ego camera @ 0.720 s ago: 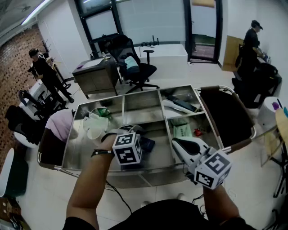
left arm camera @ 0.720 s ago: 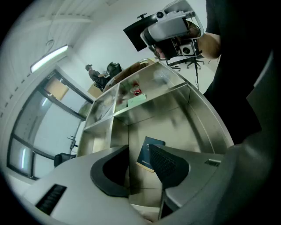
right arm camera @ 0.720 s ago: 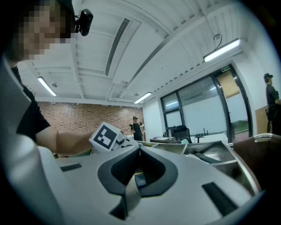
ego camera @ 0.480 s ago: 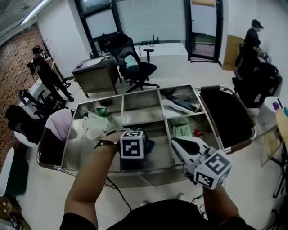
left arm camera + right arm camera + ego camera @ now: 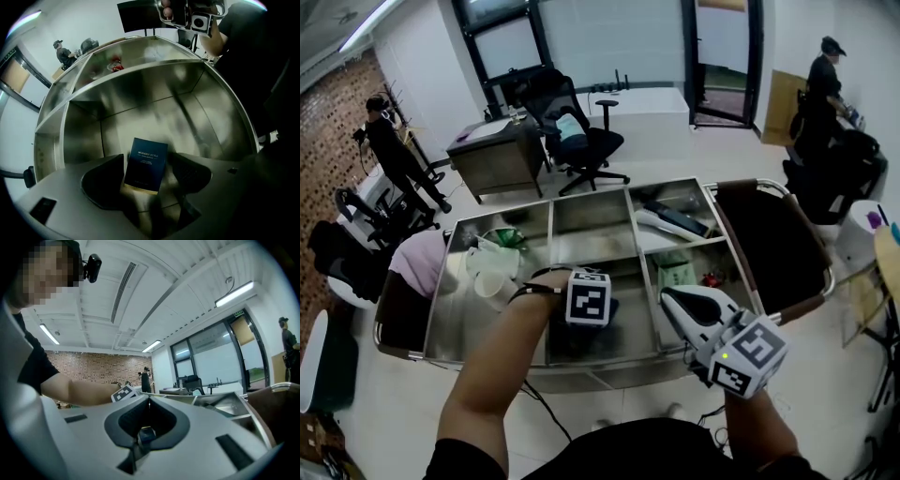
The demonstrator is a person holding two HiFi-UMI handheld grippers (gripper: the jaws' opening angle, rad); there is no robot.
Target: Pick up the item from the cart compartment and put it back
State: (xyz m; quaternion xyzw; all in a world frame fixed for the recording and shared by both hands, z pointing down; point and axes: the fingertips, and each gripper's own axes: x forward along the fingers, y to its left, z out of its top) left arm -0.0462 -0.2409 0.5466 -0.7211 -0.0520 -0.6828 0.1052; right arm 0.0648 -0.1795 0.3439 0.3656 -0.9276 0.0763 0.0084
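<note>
Left claw (image 5: 149, 165): spread to full width, down inside the middle compartment (image 5: 154, 108) of the cart (image 5: 591, 225), gripping nothing. Between its pads, flat on the steel floor: a dark blue box (image 5: 144, 159), top edge leaning slightly toward 1 o'clock, close to the left pad and clear of the right one.

Likely step: the pick-up, box straddled, squeeze not yet made. Could equally be the put-back at the point of release.

If picking, next move: close evenly on the box's two long sides, then lift straight up, clear of the compartment walls.

At 3 o'clock from there, by the cart's near edge: right claw (image 5: 149, 404), shut and empty, nosed toward 11 o'clock, apparently idle.
</note>
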